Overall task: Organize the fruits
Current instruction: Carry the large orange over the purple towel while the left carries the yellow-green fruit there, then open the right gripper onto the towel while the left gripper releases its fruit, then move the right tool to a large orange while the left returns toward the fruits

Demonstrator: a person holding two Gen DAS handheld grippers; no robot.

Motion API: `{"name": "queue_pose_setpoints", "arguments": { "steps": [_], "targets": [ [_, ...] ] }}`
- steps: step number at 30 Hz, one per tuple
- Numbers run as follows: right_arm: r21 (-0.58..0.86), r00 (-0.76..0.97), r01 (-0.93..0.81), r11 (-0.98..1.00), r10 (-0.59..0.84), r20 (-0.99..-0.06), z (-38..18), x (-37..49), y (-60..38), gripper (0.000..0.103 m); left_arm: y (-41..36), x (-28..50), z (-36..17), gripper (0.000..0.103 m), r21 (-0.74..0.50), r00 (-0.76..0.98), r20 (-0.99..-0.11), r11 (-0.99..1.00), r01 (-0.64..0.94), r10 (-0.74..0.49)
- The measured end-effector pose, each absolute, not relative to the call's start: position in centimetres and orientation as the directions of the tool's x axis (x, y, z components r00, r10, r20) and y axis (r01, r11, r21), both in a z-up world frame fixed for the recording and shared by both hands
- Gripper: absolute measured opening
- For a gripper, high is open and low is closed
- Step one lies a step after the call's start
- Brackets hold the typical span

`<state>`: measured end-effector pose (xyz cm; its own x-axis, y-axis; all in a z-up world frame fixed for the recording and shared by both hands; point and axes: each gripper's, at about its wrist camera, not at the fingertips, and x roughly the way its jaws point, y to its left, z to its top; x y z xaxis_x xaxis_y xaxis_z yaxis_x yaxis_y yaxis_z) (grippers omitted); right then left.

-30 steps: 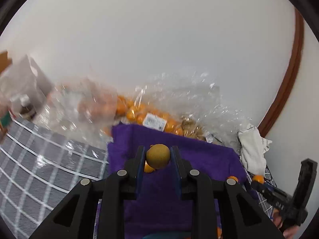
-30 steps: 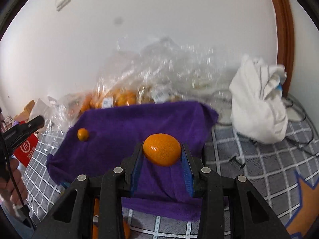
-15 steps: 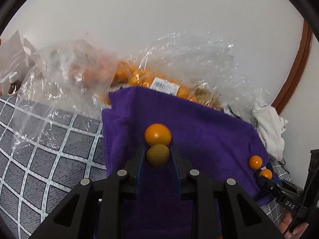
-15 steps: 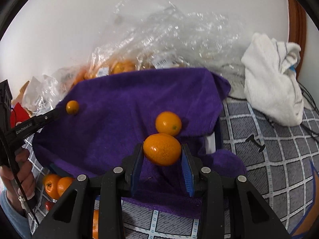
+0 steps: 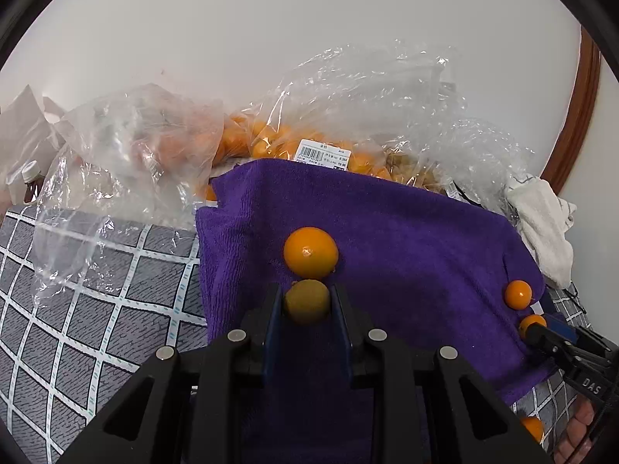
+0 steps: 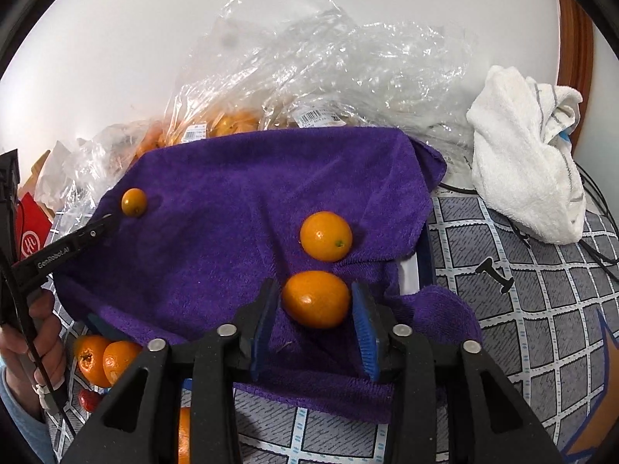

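On the rumpled purple terry towel [image 6: 216, 232] spread over the grey grid-patterned cloth [image 6: 541, 328], my right gripper [image 6: 315, 309] is opening around an oval orange kumquat [image 6: 315, 298], pads drawn clear of it, while my left gripper [image 5: 307, 305] stays clenched on a dull yellow-green kumquat [image 5: 307, 304] just over the towel.

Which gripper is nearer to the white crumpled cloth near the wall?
Right. The right gripper works at the purple towel's edge nearest the white crumpled cloth; the left gripper is at the towel's far side, across from it.
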<state>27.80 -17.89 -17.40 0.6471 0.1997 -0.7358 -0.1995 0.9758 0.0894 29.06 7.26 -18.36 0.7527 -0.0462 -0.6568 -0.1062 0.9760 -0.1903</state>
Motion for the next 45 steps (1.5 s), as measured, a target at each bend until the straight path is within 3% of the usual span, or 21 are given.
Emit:
{"name": "queue_pose_setpoints", "arguments": {
  "steps": [4, 9, 14, 16, 22, 27, 31, 39, 45],
  "targets": [
    [0.103, 0.681, -0.201, 0.974, 0.215, -0.700, -16.6, 27.1, -18.0, 0.055, 7.3, 29.0, -18.3, 0.024, -0.198, 0.755, -0.654, 0.975, -0.102, -0.054],
    [0.038, 0.699, -0.177, 0.983, 0.153, -0.698, -16.7, 26.8, -17.7, 0.056, 7.8, 28.5, -18.1, 0.025, -0.233, 0.768, -0.636, 0.967, -0.099, -0.074],
    [-0.011, 0.740, -0.174, 0.985, 0.123, -0.661, -15.8, 25.7, -17.3, 0.056, 7.8, 28.3, -17.9, 0.034, -0.242, 0.778, -0.622, 0.966, -0.092, -0.082],
    [-0.008, 0.751, -0.188, 0.982, 0.138, -0.646, -15.2, 25.2, -17.2, 0.056, 7.8, 28.1, -17.7, 0.042, -0.246, 0.787, -0.612, 0.965, -0.087, -0.085],
    [0.117, 0.658, -0.233, 0.965, 0.245, -0.712, -14.4, 23.6, -17.7, 0.056, 8.5, 27.8, -17.4, 0.045, -0.296, 0.803, -0.585, 0.952, -0.082, -0.113],
    [0.138, 0.613, -0.304, 0.943, 0.305, -0.729, -15.4, 20.4, -16.8, 0.056, 8.7, 27.4, -16.8, 0.045, -0.305, 0.816, -0.567, 0.948, -0.086, -0.109],
    [0.146, 0.562, -0.323, 0.935, 0.313, -0.765, -17.2, 19.2, -15.6, 0.050, 8.9, 27.1, -16.7, 0.047, -0.311, 0.824, -0.557, 0.946, -0.093, -0.103],
    [0.116, 0.532, -0.341, 0.933, 0.294, -0.794, -18.8, 18.8, -13.4, 0.049, 8.9, 26.8, -16.6, 0.047, -0.305, 0.827, -0.554, 0.947, -0.096, -0.095],
    [0.125, 0.540, -0.318, 0.940, 0.288, -0.791, -19.2, 19.6, -13.8, 0.040, 8.6, 26.7, -16.5, 0.047, -0.295, 0.832, -0.546, 0.952, -0.084, -0.096]
  ]
}}
